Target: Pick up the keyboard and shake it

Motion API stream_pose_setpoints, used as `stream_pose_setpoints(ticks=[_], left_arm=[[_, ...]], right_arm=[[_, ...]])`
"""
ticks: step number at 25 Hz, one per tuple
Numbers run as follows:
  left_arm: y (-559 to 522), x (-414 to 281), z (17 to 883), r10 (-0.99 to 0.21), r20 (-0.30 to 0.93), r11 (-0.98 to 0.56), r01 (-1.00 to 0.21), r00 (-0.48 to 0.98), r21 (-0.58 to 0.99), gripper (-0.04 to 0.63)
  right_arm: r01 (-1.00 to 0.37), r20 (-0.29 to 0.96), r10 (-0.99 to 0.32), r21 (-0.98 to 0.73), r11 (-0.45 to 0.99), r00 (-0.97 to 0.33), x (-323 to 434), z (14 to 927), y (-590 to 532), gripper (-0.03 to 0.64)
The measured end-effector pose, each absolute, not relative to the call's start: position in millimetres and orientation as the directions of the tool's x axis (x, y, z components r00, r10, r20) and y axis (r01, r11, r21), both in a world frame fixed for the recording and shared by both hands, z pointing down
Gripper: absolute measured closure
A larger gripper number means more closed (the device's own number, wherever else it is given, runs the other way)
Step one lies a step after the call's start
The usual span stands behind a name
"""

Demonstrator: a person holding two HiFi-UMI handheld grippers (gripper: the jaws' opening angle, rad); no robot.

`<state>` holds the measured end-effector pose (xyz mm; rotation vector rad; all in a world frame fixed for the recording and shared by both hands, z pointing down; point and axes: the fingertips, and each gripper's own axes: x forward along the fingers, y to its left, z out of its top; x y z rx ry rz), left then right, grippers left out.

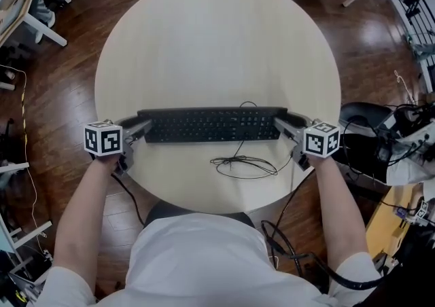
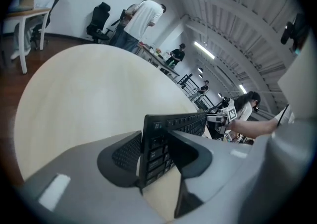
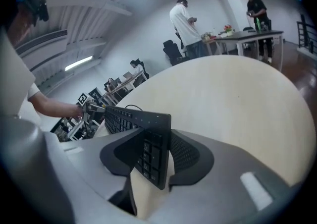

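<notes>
A black keyboard point(image 1: 212, 125) lies across the near part of the round pale table point(image 1: 217, 41), its keys facing up. My left gripper point(image 1: 145, 125) is at the keyboard's left end and my right gripper point(image 1: 279, 124) at its right end. In the left gripper view the jaws of the left gripper point(image 2: 154, 157) clamp the end of the keyboard point(image 2: 157, 136) from top and bottom. In the right gripper view the right gripper point(image 3: 152, 157) holds the other end of the keyboard point(image 3: 151, 141) the same way, pads against it. The keyboard's thin black cable point(image 1: 245, 163) lies looped on the table in front.
The table edge runs just behind both grippers, near the person's body. A black chair point(image 1: 360, 129) and tangled cables point(image 1: 408, 122) stand at the right. White desk legs point(image 1: 41, 20) are at the left, over a dark wood floor. People stand at desks far behind.
</notes>
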<state>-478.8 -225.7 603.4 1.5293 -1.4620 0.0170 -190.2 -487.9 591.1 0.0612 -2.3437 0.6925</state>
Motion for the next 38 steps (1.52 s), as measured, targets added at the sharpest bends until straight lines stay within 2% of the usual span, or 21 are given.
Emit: stream_pose_setpoints(ticks=[2, 18, 33, 38], left_arm=[[-233, -485, 592, -0.767, 0.589, 0.171, -0.803, 0.255, 0.570, 0.435], [-201, -463, 590, -0.755, 0.617, 0.095, -0.894, 0.223, 0.438, 0.431], [-172, -439, 586, -0.724, 0.660, 0.036, -0.944, 0.202, 0.328, 0.428], [-157, -424, 589, -0.696, 0.696, 0.008, -0.967, 0.178, 0.254, 0.425]], right_arm=[[-0.200, 0.646, 0.103, -0.379, 0.904, -0.756, -191, 587, -490, 0.479], [-0.067, 0.678, -0.016, -0.049, 0.997, -0.735, -161, 585, -449, 0.488], [0.090, 0.701, -0.103, 0.234, 0.968, -0.706, -138, 583, -421, 0.511], [0.137, 0.727, -0.122, 0.287, 0.948, -0.675, -122, 586, -409, 0.549]])
